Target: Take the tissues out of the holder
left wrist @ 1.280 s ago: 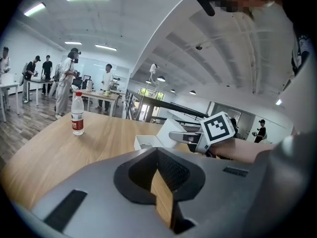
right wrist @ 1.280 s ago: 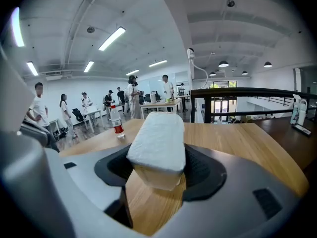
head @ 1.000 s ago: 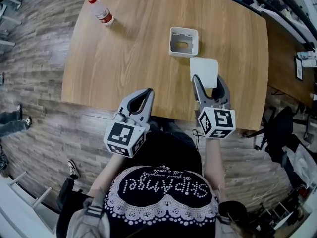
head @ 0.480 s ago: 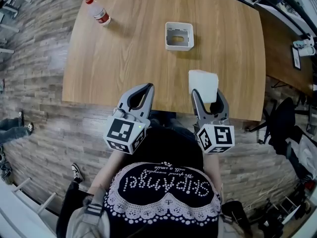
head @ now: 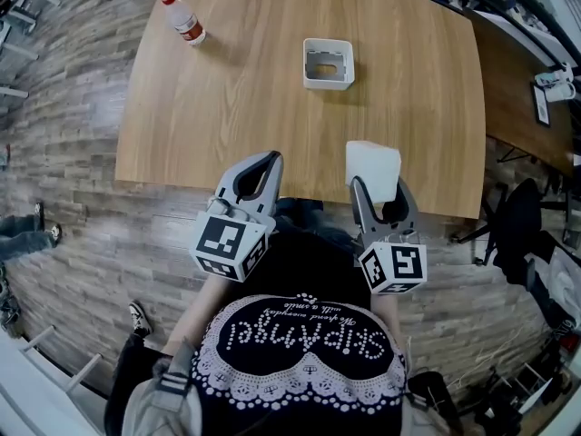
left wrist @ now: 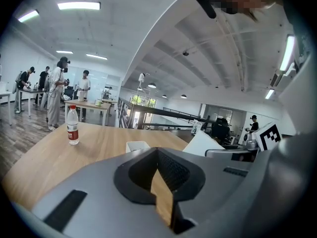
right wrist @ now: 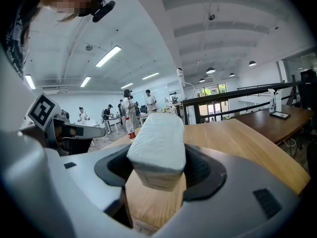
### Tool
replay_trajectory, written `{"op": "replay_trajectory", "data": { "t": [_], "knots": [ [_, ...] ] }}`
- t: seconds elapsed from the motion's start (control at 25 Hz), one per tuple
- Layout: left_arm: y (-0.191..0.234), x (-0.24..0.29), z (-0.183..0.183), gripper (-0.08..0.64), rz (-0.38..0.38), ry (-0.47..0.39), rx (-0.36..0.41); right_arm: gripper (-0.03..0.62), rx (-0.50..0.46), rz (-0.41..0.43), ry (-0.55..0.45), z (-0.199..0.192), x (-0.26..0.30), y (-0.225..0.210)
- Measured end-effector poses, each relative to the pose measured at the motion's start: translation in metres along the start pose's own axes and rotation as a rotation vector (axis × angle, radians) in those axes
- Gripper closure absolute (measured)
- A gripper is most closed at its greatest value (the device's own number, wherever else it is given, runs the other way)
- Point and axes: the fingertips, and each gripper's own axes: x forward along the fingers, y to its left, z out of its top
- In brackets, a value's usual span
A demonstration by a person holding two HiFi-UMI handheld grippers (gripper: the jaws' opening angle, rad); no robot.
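Observation:
The white tissue holder (head: 328,64) stands empty on the wooden table (head: 227,98), also visible in the left gripper view (left wrist: 137,146). My right gripper (head: 379,183) is shut on the near end of a white tissue pack (head: 372,163), over the table's near edge, well short of the holder. In the right gripper view the pack (right wrist: 157,150) sticks out forward between the jaws (right wrist: 158,170), lifted off the wood. My left gripper (head: 270,159) hovers at the near edge to the left, shut and empty (left wrist: 158,151).
A water bottle (head: 186,21) with a red cap stands at the table's far left corner. A darker table (head: 522,89) and a black chair (head: 513,230) are to the right. Several people stand in the room beyond (left wrist: 59,90).
My right gripper has drawn the tissue pack back toward the person, farther from the holder. The left gripper has stayed put.

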Motion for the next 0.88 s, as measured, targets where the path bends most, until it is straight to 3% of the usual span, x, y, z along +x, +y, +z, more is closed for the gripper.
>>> {"op": "replay_trajectory", "data": {
  "t": [0.88],
  "knots": [
    [-0.0046,0.0019,-0.0036,0.554,-0.008,0.006,0.005,0.302,0.001,0.025,0.006,-0.0096,-0.0027,0.0051]
  ]
}}
